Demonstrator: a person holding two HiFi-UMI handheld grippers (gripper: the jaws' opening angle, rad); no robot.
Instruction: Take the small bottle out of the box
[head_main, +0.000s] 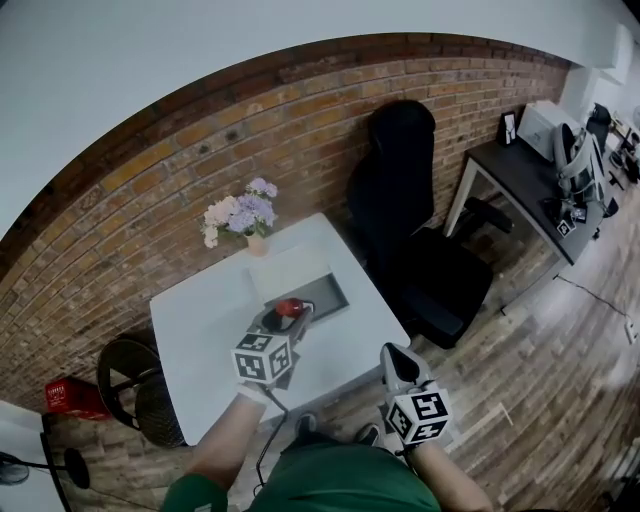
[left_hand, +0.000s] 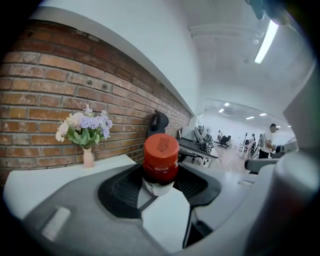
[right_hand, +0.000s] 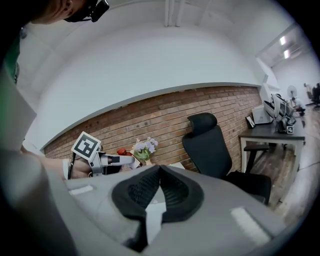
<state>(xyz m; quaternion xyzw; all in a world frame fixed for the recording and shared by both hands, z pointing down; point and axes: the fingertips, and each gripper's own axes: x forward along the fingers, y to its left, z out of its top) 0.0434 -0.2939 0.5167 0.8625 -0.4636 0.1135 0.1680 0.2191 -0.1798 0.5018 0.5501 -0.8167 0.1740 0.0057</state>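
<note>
Your left gripper (head_main: 291, 312) is clamped on the small bottle (left_hand: 160, 162). Its dark pads (left_hand: 122, 190) press on the bottle's sides from left and right, with the jaws standing wide around it. The bottle stands upright between them, its red cap (left_hand: 161, 149) above the pads and its pale lower body showing below them. From the head view, the bottle is held clear of the open box (head_main: 335, 293), which lies on the white table (head_main: 205, 320) just under and slightly beyond that gripper's tips. The box's pale lid (head_main: 287, 271) lies open on the far side.

Ahead of the left jaws and off to their left, a small vase of flowers (left_hand: 85, 129) stands on the table against the brick wall (left_hand: 60, 90). Straight ahead, further off, is the black office chair (left_hand: 159, 121).

Your right gripper (right_hand: 159, 172) has its jaws together, and nothing is between them. It hangs off the table's near edge, close to your body. Seen along its jaws, the left gripper and the held bottle are ahead and to the left, and the chair is ahead to the right.
</note>
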